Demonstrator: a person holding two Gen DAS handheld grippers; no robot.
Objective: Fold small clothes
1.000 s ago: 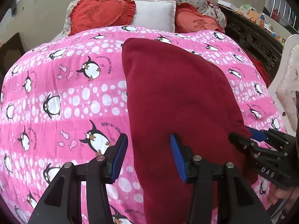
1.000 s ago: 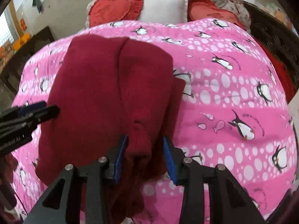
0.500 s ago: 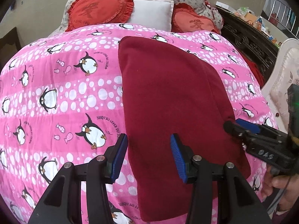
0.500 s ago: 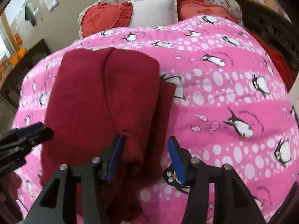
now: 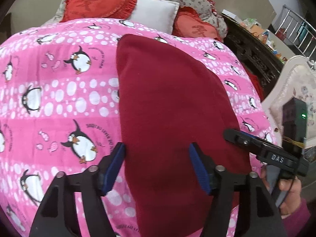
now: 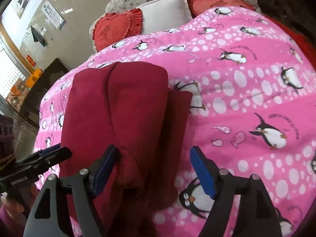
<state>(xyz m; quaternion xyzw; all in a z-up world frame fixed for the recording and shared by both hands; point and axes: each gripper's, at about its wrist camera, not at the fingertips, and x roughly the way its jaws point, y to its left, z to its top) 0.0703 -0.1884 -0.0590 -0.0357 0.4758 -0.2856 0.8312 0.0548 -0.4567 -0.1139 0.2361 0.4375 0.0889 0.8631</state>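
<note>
A dark red fleece garment (image 5: 169, 106) lies folded lengthwise on the pink penguin blanket (image 5: 59, 90). My left gripper (image 5: 156, 154) hovers over its near left edge; its jaws are opening and the blue pads (image 5: 116, 164) touch no cloth. In the right wrist view the garment (image 6: 118, 106) shows a doubled right edge. My right gripper (image 6: 154, 154) hangs over that edge, jaws opening, the fold loose between the pads and close to the left one. Each gripper shows at the side of the other's view: the right gripper (image 5: 230, 133), the left gripper (image 6: 65, 152).
Two red heart cushions (image 5: 98, 4) and a white pillow (image 5: 154, 11) lie at the head of the bed. Dark carved wooden furniture (image 5: 254, 49) and a pale padded chair back (image 5: 292, 90) stand to the right. A dark low table (image 6: 47, 77) stands left of the bed.
Both grippers' jaws have spread wider. The right gripper has let go of the garment's doubled edge, which now lies loose between its pads. Both views tilted a little.
</note>
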